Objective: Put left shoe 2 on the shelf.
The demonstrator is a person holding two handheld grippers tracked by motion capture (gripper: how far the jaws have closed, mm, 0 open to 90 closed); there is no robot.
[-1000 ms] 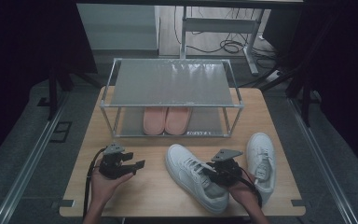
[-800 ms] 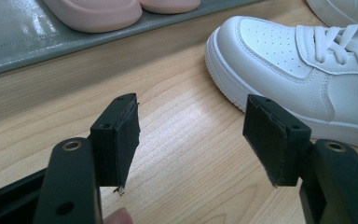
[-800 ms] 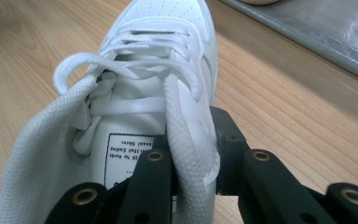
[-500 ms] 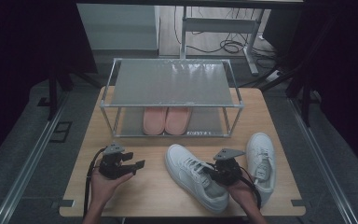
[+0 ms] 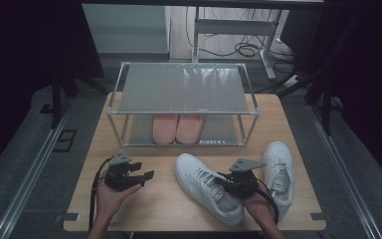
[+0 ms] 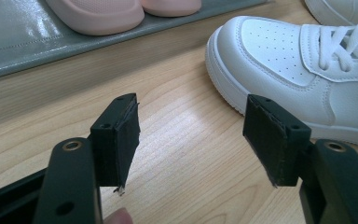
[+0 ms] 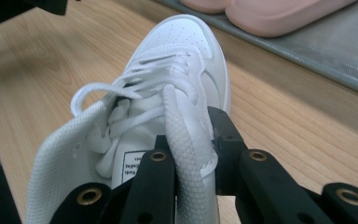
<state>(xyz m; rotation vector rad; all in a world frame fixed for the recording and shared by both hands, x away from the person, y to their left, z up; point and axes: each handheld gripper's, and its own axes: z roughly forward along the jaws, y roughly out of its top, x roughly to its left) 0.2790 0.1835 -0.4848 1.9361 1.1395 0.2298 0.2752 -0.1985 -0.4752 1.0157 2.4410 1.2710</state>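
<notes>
Now right hand-held gripper (image 7: 186,154) has just closed, clamping the sneaker (image 5: 206,186) collar beside the shoe rack (image 5: 181,102); left hand-held gripper (image 6: 191,135) open, empty.

Wooden table (image 5: 169,199), metal shoe rack (image 5: 184,89) on it, pink slippers (image 5: 177,128) on its lower shelf, second white sneaker (image 5: 278,169) at right.

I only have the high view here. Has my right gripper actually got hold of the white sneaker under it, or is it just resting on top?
Observer: It has hold. The right gripper has just been closing and pinches the collar of the sneaker, one jaw inside the shoe and one outside.
Operator: And the left one?
Observer: The left gripper is open over bare table, with nothing between its jaws, and it faces that sneaker's toe.
</notes>
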